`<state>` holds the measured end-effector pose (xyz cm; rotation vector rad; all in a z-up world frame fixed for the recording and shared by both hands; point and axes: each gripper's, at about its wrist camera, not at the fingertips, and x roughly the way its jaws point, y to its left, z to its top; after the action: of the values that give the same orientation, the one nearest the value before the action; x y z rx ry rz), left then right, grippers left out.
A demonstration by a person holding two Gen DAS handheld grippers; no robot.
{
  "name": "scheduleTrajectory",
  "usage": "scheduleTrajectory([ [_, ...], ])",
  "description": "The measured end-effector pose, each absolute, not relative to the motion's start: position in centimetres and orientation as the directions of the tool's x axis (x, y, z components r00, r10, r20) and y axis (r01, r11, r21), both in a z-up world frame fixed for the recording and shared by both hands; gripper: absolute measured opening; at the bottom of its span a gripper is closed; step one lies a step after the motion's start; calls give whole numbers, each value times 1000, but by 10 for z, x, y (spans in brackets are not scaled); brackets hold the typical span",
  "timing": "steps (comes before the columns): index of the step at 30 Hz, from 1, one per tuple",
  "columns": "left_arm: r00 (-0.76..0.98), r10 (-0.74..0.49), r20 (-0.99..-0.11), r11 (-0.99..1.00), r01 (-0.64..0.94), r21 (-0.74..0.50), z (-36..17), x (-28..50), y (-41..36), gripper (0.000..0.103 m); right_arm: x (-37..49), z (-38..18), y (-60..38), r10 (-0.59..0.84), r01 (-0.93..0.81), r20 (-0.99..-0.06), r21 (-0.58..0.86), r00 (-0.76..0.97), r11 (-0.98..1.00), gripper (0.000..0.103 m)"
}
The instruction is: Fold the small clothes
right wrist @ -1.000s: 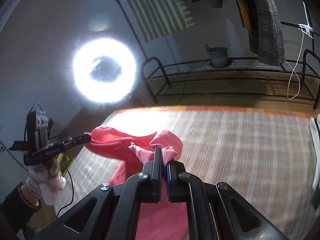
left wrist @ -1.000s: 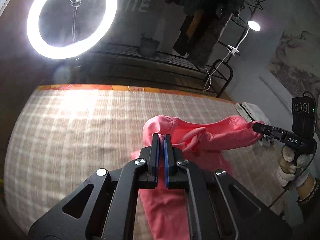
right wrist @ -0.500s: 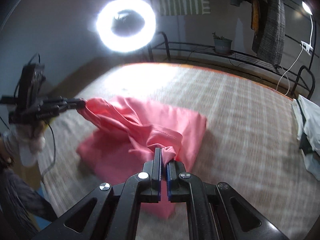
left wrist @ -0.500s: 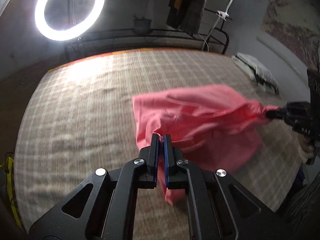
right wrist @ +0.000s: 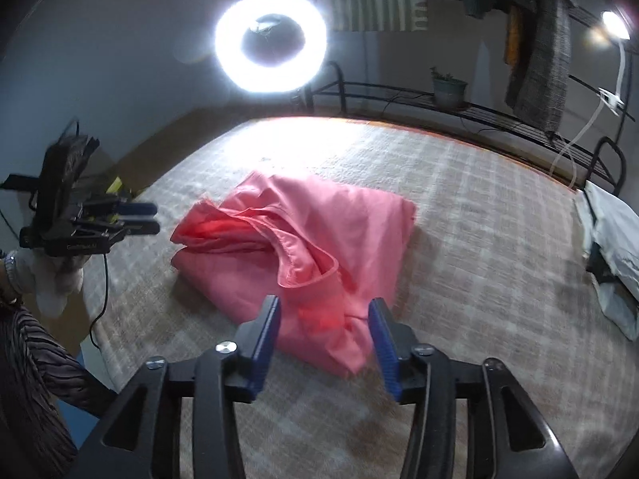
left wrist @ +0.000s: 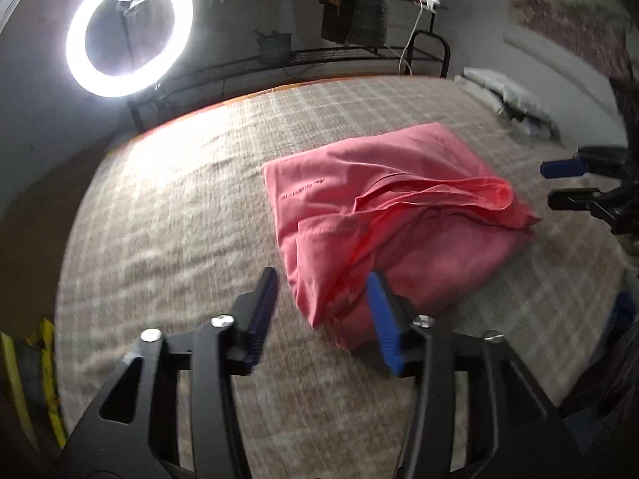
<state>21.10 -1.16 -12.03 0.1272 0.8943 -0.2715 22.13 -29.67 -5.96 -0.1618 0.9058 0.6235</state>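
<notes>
A pink garment (left wrist: pixel 383 215) lies loosely folded on the checked bed cover (left wrist: pixel 171 215), with a rumpled fold on top. It also shows in the right wrist view (right wrist: pixel 319 247). My left gripper (left wrist: pixel 321 303) is open, just above the garment's near corner, holding nothing. My right gripper (right wrist: pixel 323 323) is open over the garment's near edge, empty. The left gripper shows at the left of the right wrist view (right wrist: pixel 137 217), the right gripper at the right of the left wrist view (left wrist: pixel 567 185); both stand apart from the cloth.
A bright ring light (left wrist: pixel 127 28) stands beyond the bed. A black metal rack (right wrist: pixel 459 107) holds a potted plant (right wrist: pixel 449 88) and hanging clothes. White folded items (right wrist: pixel 615 235) lie at the bed's right edge.
Both grippers lowered the pink garment onto the bed, opened and let go of it. The garment now lies folded over itself.
</notes>
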Motion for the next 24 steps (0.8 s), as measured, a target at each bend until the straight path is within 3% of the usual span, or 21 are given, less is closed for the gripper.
scheduleTrajectory([
  [2, 582, -184, -792, 956, 293, -7, -126, 221, -18, 59, 222, -66, -277, 414, -612, -799, 74, 436, 787, 59],
  [6, 561, -193, -805, 957, 287, -29, -137, 240, -26, 58, 220, -89, -250, 348, -666, -841, -19, 414, 746, 58],
  [7, 564, -194, -802, 956, 291, -27, -138, 243, -28, 48, 219, -95, -246, 328, -669, -847, -42, 417, 742, 56],
  [8, 568, -193, -800, 956, 293, -22, -138, 244, -30, 26, 220, -99, -243, 312, -673, -852, -62, 421, 737, 44],
  [9, 567, -191, -801, 956, 294, -20, -138, 246, -32, 14, 219, -102, -240, 300, -675, -853, -79, 427, 734, 33],
  [10, 565, -201, -800, 954, 297, -30, -138, 247, -33, 3, 220, -106, -238, 287, -676, -857, -93, 428, 731, 13],
  [11, 569, -208, -796, 953, 301, -34, -137, 246, -33, 2, 220, -107, -238, 283, -675, -858, -96, 429, 732, 6],
  [13, 587, -220, -779, 946, 324, -22, -132, 239, -36, 2, 218, -102, -241, 292, -670, -841, -108, 456, 735, 2],
  [19, 581, -224, -782, 896, 439, 69, -140, 196, -41, 2, 189, -75, -255, 362, -687, -782, -112, 507, 718, 1],
  [24, 528, -202, -825, 859, 500, 110, -155, 169, -39, 4, 166, -90, -256, 353, -744, -826, -115, 439, 658, 1],
])
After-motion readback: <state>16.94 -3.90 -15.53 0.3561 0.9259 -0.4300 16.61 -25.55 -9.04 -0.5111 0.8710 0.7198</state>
